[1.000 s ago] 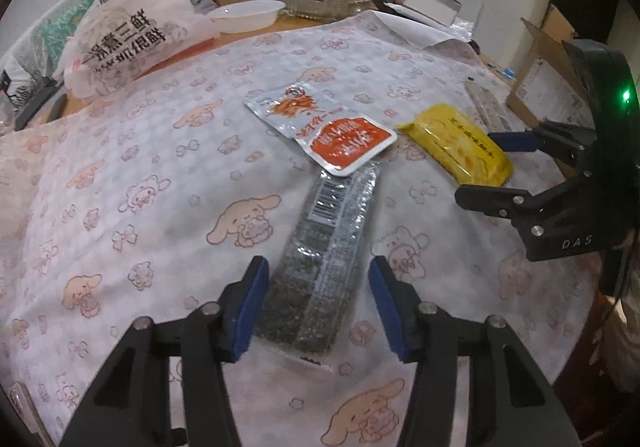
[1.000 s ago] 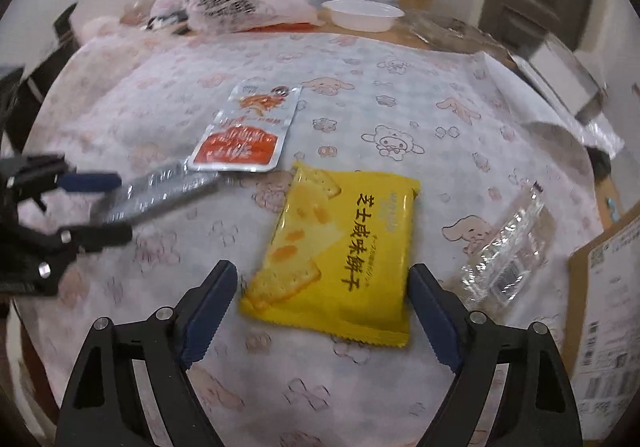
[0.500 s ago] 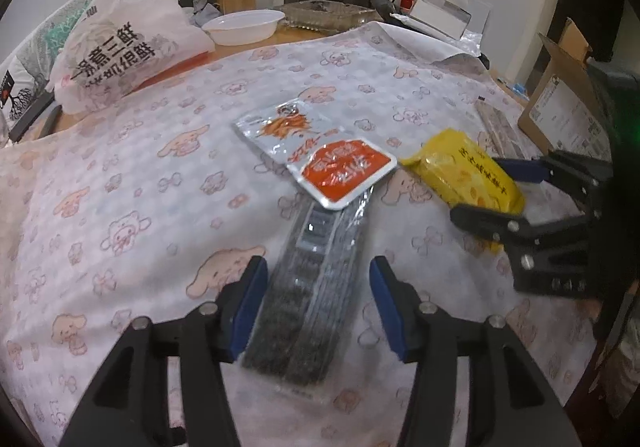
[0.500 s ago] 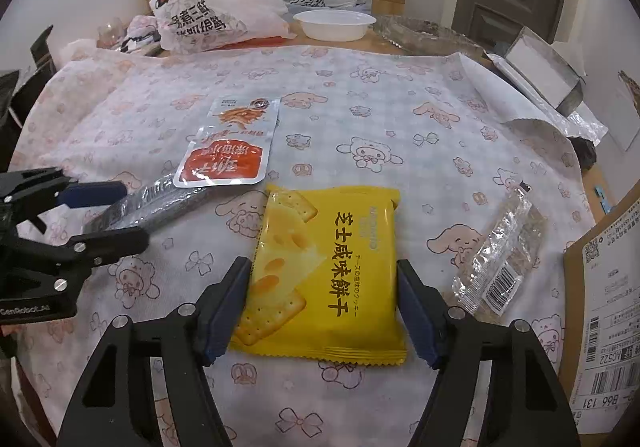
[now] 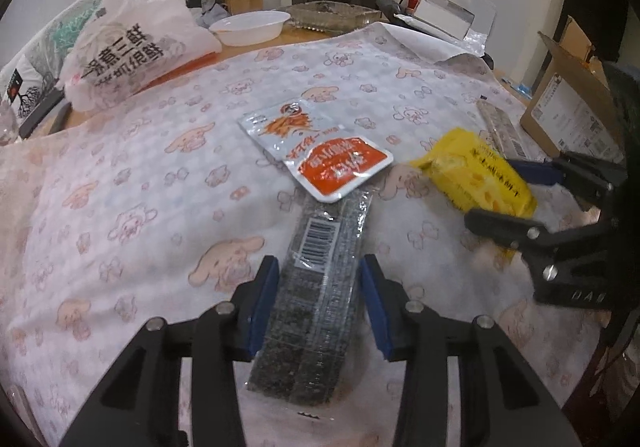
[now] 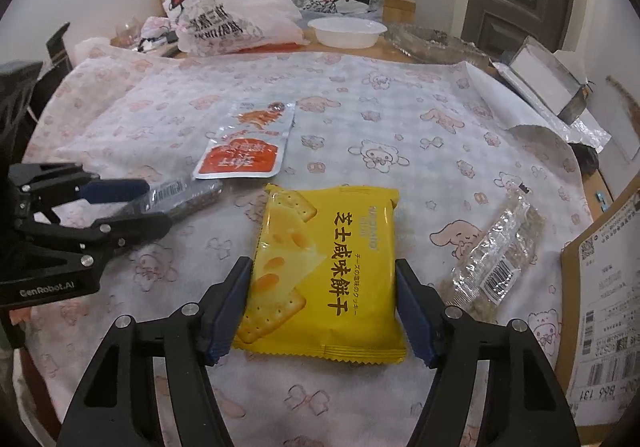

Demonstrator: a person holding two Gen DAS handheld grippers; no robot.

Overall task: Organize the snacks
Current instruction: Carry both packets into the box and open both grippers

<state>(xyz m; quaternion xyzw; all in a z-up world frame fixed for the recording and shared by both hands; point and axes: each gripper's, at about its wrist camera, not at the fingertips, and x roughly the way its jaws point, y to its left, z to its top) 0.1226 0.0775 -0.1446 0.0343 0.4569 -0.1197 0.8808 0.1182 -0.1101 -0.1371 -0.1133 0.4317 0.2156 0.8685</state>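
With both jaws spread, left gripper [image 5: 318,301] straddles seaweed pack [image 5: 320,283] lengthwise, right gripper [image 6: 322,305] brackets cracker pack [image 6: 326,267].

A counter [image 6: 400,95] is wearing a white cloth printed with pink cartoon animals. A yellow cracker packet [image 6: 326,271] is lying toward the near edge, a clear-wrapped snack bar [image 6: 496,251] lying near it toward the right edge. A red-and-silver pouch [image 6: 248,145] is resting mid-counter, its end overlapping a long dark seaweed pack [image 5: 320,299]. At the far edge a white bowl [image 6: 346,32] and a printed plastic bag [image 6: 236,21] are sitting on bare wood.
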